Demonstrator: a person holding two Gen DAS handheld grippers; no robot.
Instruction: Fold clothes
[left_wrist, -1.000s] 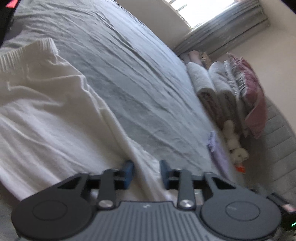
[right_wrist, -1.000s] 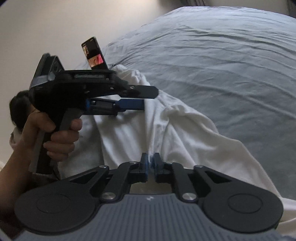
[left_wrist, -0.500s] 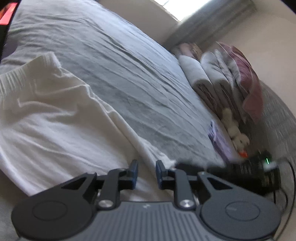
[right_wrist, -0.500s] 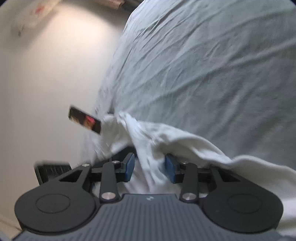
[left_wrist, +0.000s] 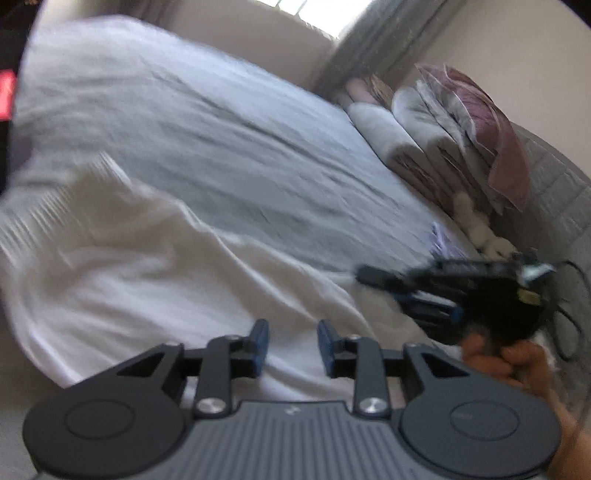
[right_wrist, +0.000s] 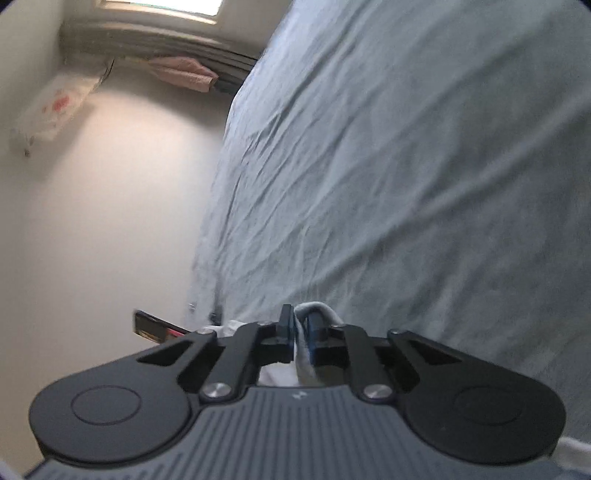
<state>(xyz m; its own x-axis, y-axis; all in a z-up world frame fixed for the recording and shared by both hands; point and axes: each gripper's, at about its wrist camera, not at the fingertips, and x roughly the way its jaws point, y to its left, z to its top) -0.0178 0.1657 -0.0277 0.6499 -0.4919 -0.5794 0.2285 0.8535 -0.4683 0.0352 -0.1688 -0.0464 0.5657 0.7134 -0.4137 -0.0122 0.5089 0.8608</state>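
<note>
White, crumpled cotton garment (left_wrist: 155, 280) with a ribbed hem lay spread on the grey wrinkled bedsheet (left_wrist: 229, 147), ahead of and under the left gripper (left_wrist: 291, 345), whose blue-padded jaws stood apart over the cloth, holding nothing. Further right, the right gripper (right_wrist: 300, 328) was pinched together on a bunched edge of that same garment. No neat fold showed; judging by its rumpled lie, most of the folding seemed left to do

The right gripper (right_wrist: 300, 323) pinches white cloth (right_wrist: 304, 354) above the grey bedsheet (right_wrist: 406, 166).
</note>
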